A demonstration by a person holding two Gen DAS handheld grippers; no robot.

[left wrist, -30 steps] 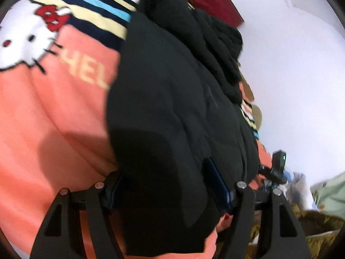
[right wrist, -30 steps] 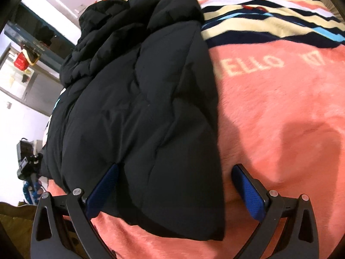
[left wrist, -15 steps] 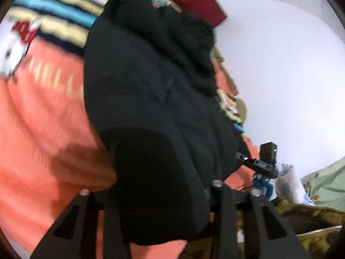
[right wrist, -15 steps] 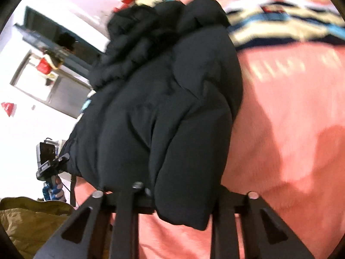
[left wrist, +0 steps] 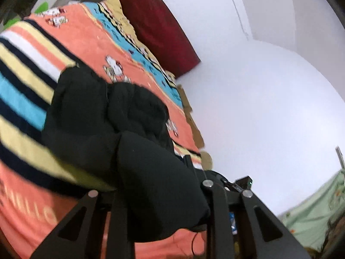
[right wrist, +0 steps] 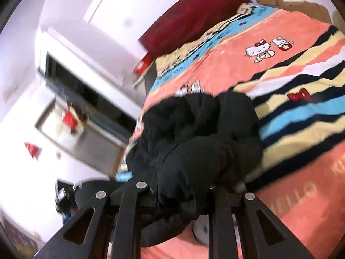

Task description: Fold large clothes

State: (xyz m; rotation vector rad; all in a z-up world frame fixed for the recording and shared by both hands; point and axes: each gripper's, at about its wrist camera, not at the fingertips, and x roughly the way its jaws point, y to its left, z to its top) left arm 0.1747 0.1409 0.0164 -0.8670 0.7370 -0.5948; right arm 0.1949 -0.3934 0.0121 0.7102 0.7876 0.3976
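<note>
Gripping a black padded jacket (left wrist: 133, 142), the left claw (left wrist: 163, 202) is still closing on its hem; right claw (right wrist: 179, 196) clamped likewise, striped blanket (right wrist: 301, 116) beyond.

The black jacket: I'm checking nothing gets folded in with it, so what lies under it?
Under the black jacket only the striped cartoon blanket shows, running out on every side. Whatever lies directly beneath its bulk is covered; both grippers hide its near edge.
</note>
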